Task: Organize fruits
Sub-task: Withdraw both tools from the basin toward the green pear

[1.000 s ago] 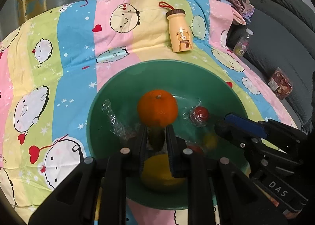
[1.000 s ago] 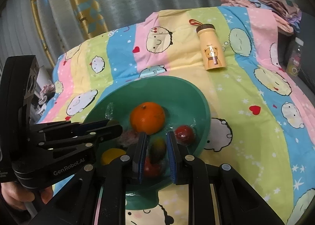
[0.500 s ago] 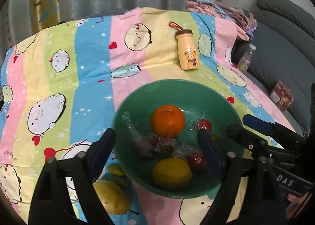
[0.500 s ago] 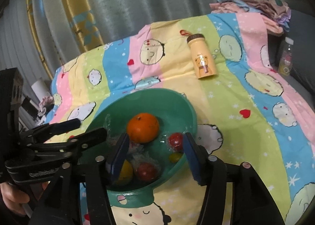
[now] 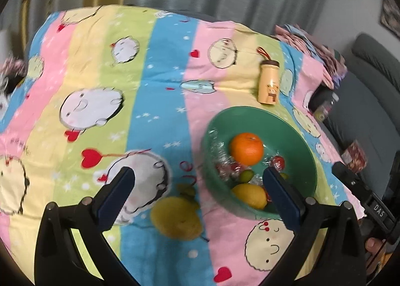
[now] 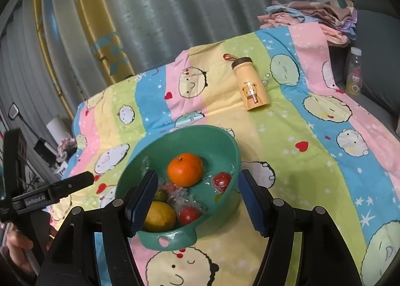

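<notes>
A green bowl (image 5: 250, 110) (image 6: 175, 238) on the cartoon-print cloth holds an orange (image 5: 246, 148) (image 6: 185, 169), a lemon (image 5: 250, 196) (image 6: 160, 216), a small green fruit (image 5: 246, 176) and wrapped red fruits (image 6: 221, 181). A yellow pear (image 5: 176, 218) and a small green fruit (image 5: 186, 189) lie on the cloth left of the bowl. My left gripper (image 5: 197, 178) hovers above the pear, jaws opening wide, holding nothing. My right gripper (image 6: 197, 181) hangs over the bowl's near side, jaws opening, gripping nothing.
A yellow bear bottle (image 5: 268, 85) (image 6: 252, 85) lies on the cloth behind the bowl. Folded clothes (image 6: 312, 15) are piled at the far right, with a clear drink bottle (image 6: 353, 73) and a grey sofa (image 5: 370, 80) beside the cloth. Curtains hang behind.
Both grippers were shut on small fruits inside the bowl and have let them go. The left one drew back and leftward, bringing the pear into view; the right one backed off slightly.
</notes>
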### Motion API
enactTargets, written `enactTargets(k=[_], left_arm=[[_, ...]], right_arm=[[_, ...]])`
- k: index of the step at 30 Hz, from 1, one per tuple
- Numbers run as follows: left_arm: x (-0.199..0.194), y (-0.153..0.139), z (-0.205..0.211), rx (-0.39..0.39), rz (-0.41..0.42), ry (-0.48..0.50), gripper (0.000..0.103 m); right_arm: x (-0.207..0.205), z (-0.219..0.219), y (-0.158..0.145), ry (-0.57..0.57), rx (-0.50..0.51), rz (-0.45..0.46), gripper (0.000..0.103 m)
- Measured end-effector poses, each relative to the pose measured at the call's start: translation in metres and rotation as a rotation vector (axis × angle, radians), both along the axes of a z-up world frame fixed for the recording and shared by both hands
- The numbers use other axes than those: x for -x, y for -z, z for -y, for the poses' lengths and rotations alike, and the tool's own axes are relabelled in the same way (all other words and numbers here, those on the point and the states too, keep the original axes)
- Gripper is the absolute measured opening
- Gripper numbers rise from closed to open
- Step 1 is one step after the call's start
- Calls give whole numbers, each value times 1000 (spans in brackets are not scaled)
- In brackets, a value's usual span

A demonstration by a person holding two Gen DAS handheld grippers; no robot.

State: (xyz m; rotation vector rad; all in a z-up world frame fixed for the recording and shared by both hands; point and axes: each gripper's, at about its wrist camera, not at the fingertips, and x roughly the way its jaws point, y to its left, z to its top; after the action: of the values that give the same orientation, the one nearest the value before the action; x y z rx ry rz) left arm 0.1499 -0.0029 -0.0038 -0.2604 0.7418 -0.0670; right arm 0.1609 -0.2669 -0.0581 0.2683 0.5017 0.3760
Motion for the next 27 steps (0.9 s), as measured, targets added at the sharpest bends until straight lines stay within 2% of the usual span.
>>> enactTargets(k=[3,6,15,20,27], left_arm=[[14,7,-18,76,-21,-45,102],[26,17,-29,122,-53,-65,102],[50,38,-44,160,-118,-71,102],[55,44,-47,152,-122,-52,102],[54,53,-50,200,-114,-11,102]], right_arm=[[8,-2,3,-61,-37,15,68],[17,-11,7,-142,-31,31,68],[50,-54,20,-436,-26,50,68],[54,-78,36,-512,4,-11,68],[56,-118,56,-550,89,-62,68]])
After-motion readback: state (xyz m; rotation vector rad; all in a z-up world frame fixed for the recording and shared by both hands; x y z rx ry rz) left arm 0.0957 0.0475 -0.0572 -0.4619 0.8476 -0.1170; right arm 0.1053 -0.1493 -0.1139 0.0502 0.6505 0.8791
